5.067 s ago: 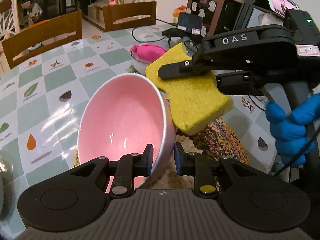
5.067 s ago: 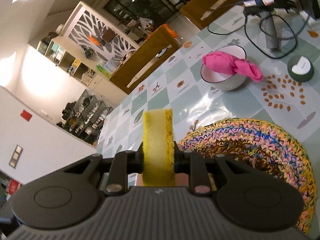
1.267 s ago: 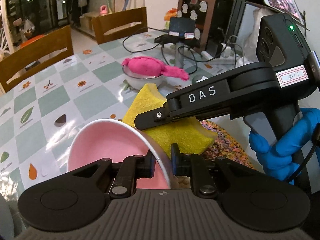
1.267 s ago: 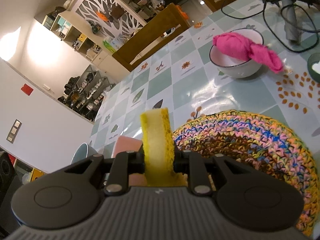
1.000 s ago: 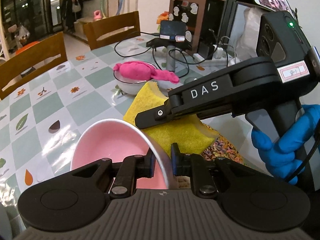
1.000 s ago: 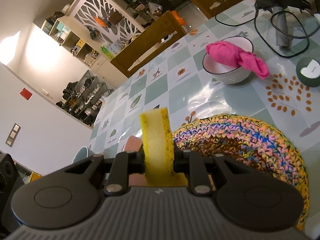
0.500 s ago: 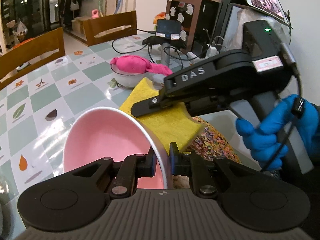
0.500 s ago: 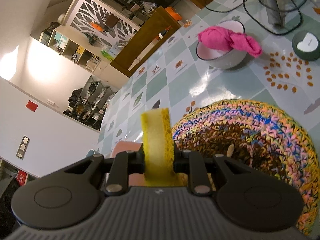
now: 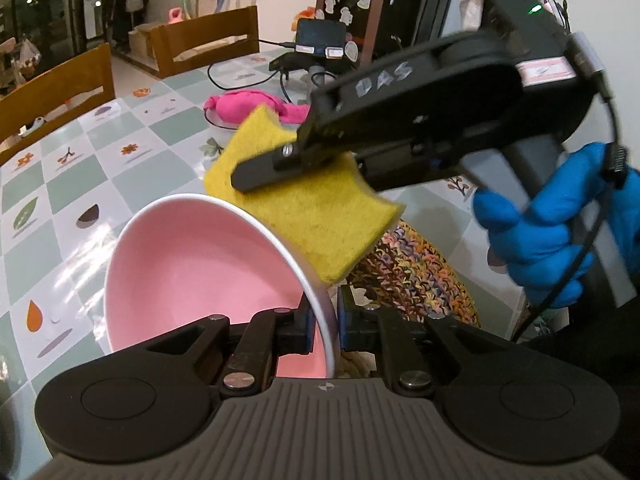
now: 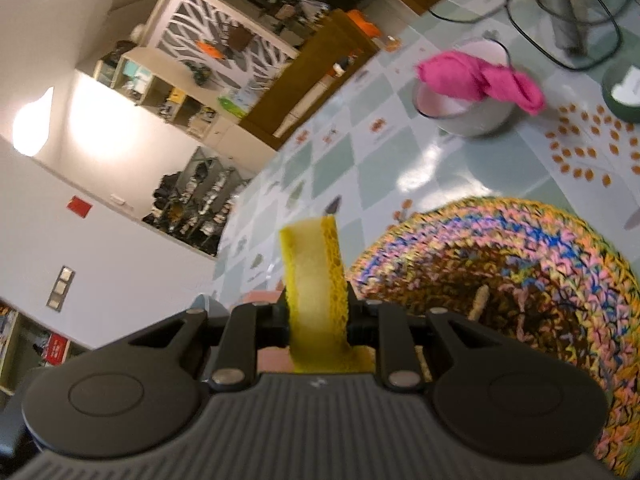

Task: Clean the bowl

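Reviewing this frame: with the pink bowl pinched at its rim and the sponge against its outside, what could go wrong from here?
1. The left tool grips the pink bowl only by a thin stretch of rim, tilted; sponge pressure might twist or slip it free.
2. The yellow sponge, held by the right tool, sits on the bowl's outside, so the inside may go unwiped.
3. A dropped bowl may miss the woven mat and hit the table.

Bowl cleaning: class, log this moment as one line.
left gripper: shut on bowl rim | right gripper: shut on sponge | sponge: against bowl's outer wall | over mat
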Motion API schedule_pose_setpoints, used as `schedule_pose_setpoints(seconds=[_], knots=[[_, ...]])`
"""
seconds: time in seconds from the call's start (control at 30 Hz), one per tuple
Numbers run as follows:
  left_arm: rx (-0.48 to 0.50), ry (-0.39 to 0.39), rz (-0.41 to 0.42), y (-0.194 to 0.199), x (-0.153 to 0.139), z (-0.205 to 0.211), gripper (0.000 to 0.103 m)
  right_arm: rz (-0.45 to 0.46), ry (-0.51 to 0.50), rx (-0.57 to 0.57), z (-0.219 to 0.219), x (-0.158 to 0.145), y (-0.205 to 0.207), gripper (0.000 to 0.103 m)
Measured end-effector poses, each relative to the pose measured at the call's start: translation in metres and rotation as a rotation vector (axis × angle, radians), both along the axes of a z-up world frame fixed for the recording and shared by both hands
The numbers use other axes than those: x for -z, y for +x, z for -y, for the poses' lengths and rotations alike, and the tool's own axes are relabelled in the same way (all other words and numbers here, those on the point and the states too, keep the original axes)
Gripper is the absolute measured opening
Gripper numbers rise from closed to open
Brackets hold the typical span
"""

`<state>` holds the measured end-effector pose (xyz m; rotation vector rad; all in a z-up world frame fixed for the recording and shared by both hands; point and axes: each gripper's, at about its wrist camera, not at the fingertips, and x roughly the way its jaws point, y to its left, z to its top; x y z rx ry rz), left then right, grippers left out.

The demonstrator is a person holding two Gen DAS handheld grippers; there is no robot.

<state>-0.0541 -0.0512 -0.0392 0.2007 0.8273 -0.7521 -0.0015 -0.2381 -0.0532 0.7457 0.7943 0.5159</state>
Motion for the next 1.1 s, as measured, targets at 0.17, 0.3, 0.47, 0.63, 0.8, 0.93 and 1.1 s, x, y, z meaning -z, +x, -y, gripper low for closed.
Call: schedule_pose_setpoints(seconds=[0.17, 0.3, 0.47, 0.63, 0.8, 0.93, 1.1], knots=[[0.011, 0.002, -0.014, 0.0, 0.003, 0.0, 0.013, 0.071, -0.039, -0.056, -0.006, -0.016, -0.006, 0.023], [0.013, -0.001, -0.022, 0.0, 0.005, 0.0, 0.012, 0.071, -0.05, -0.054, -0.006, -0.014, -0.001, 0.023], [0.013, -0.011, -0.032, 0.0, 0.007, -0.002, 0.013, 0.036, -0.042, -0.038, -0.005, -0.001, 0.014, 0.023], [0.018, -0.015, -0.038, 0.0, 0.008, -0.002, 0.014, -0.028, -0.043, -0.017, -0.005, 0.021, 0.025, 0.023], [0.021, -0.017, -0.043, 0.0, 0.008, -0.002, 0.014, -0.103, -0.014, 0.007, -0.003, 0.044, 0.028, 0.023], [0.022, -0.019, -0.045, -0.001, 0.008, -0.002, 0.014, -0.108, 0.003, 0.013, 0.0, 0.041, 0.026, 0.023], [0.022, -0.022, -0.044, -0.001, 0.008, -0.003, 0.014, -0.073, 0.041, 0.015, 0.004, 0.026, 0.02, 0.023]])
